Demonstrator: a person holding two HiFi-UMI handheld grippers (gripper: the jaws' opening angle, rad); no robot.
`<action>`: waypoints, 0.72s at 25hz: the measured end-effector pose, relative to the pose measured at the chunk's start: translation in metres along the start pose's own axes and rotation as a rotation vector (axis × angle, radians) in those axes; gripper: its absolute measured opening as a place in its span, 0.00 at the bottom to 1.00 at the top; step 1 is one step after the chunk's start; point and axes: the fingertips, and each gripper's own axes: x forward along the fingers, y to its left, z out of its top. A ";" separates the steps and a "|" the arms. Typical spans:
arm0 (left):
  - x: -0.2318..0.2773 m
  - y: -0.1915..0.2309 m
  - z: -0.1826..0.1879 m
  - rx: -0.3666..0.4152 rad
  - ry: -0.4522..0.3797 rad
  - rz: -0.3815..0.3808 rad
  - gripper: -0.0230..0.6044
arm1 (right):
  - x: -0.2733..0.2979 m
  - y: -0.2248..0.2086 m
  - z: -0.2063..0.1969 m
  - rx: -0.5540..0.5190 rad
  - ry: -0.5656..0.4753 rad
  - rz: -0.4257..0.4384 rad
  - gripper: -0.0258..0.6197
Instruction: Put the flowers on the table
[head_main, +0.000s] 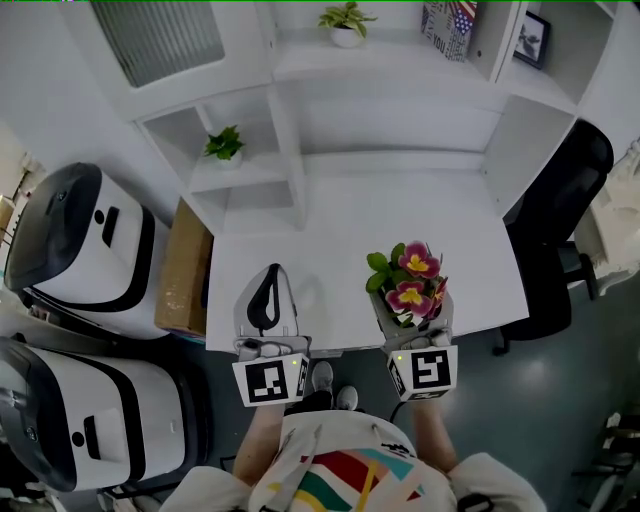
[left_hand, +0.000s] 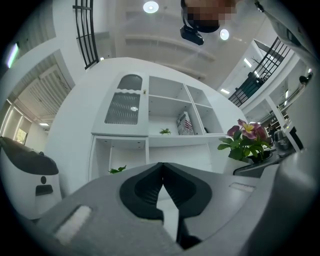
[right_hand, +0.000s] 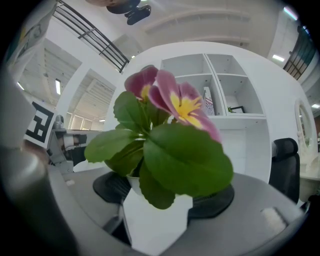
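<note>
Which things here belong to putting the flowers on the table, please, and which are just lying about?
Job in hand:
- flowers in a white pot
- right hand-held gripper, closed on the pot
- white table

Lying about:
- lower-shelf plant
- top-shelf plant
- cardboard box
- black chair
- picture frame
- left hand-held gripper, shut and empty

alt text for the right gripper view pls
A potted plant with pink, yellow-centred flowers and broad green leaves fills the view, its white pot clamped between the right gripper's dark fingers. Behind it stand a white shelf unit and, at the right edge, a black chair.
</note>
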 end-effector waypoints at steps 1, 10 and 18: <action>0.001 0.002 -0.001 -0.001 0.001 -0.002 0.04 | 0.003 0.001 0.000 0.000 -0.002 0.000 0.55; 0.005 0.030 -0.007 0.009 0.007 0.034 0.04 | 0.034 0.020 -0.007 0.018 0.015 0.046 0.55; 0.012 0.050 -0.021 0.006 0.038 0.063 0.04 | 0.081 0.027 -0.029 0.043 0.126 0.110 0.55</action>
